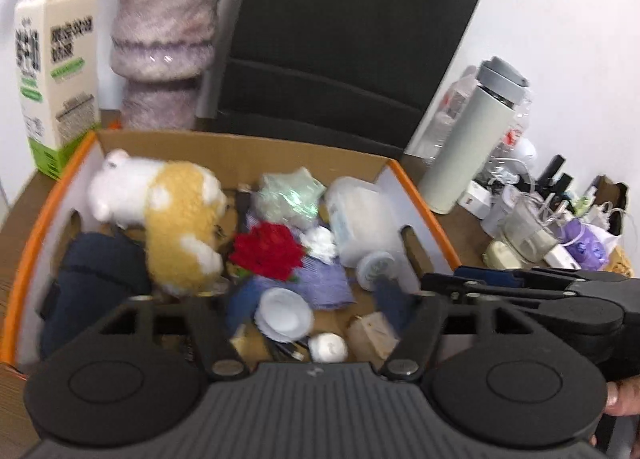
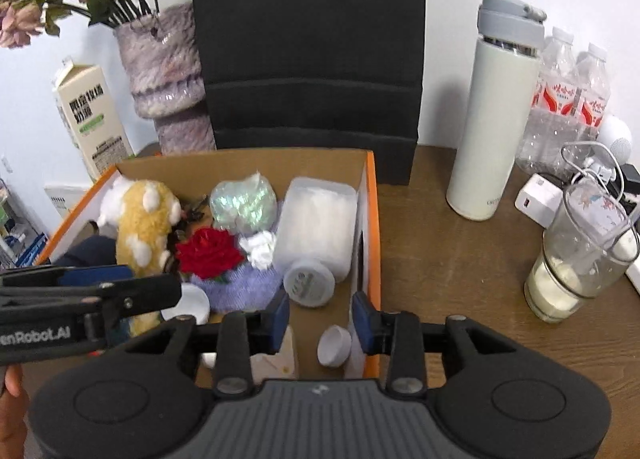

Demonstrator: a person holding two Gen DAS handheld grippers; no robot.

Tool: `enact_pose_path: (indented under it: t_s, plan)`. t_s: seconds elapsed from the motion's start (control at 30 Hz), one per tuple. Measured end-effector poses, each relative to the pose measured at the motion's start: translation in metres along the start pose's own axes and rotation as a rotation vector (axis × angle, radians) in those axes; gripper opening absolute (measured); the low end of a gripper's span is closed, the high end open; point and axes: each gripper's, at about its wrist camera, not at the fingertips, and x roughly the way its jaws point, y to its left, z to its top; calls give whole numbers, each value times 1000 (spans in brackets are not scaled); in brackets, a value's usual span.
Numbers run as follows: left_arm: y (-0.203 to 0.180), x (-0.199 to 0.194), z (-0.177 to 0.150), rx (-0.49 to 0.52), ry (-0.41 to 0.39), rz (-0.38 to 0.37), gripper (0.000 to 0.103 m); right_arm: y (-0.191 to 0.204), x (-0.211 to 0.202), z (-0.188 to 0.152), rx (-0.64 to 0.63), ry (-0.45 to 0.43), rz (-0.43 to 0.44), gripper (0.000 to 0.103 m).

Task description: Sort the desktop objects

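A cardboard box with an orange rim [image 1: 424, 195] [image 2: 372, 219] holds a yellow and white plush toy [image 1: 180, 219] [image 2: 144, 219], a red fabric rose [image 1: 268, 251] [image 2: 210, 251], a clear plastic jar on its side [image 1: 360, 219] [image 2: 316, 227], a purple cloth [image 1: 324, 283] and small white lids. My left gripper [image 1: 316, 307] hangs over the box's near end, open wide, above a white lid [image 1: 284, 313] and apart from it. My right gripper [image 2: 320, 321] is open beside the box's right wall, with a white cap [image 2: 334, 345] on the floor below the gap.
Behind the box stand a milk carton [image 1: 56, 71], a furry vase [image 1: 168, 39] and a black chair back [image 2: 308, 39]. To the right on the wooden desk are a white thermos [image 2: 492, 119], water bottles [image 2: 568, 99], a glass [image 2: 576, 259], chargers and cables [image 2: 536, 199].
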Motion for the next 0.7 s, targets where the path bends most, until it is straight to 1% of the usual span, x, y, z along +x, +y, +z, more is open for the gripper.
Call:
enact_pose_path:
  t_s: [0.03,0.07,0.1,0.13,0.17,0.2,0.33,0.4,0.47,0.63,0.7]
  plan:
    - [1,-3,2,5,-9,16,85,2,0,1,2,-1,2,36]
    - [3,-7,3,13,-18,38,92,4,-2,3,4,-1,6,39]
    - [5,-11,4,21,-29,76,101,6,-3,3,4,1,11,47]
    - [6,-15,4,23,-44,108,103,10,-4,3,0,4,18,51]
    - [8,-19,3,28,-59,135,103,13,-6,2,-6,3,27,57]
    - [10,-22,1,36,-61,162,103,17,-7,0,-11,0,33,59]
    - [15,-32,-9,55,-30,231,103,26,-13,-8,3,-6,39,61]
    - [15,-42,-18,74,-36,251,103,28,-21,-14,21,-26,50,65]
    - [15,-52,-27,79,-43,268,103,31,-31,-22,23,-54,43,68]
    - [15,-79,-54,61,-54,288,103,38,-58,-46,13,-112,32,70]
    - [15,-88,-67,55,-64,300,103,43,-69,-59,-4,-153,29,72]
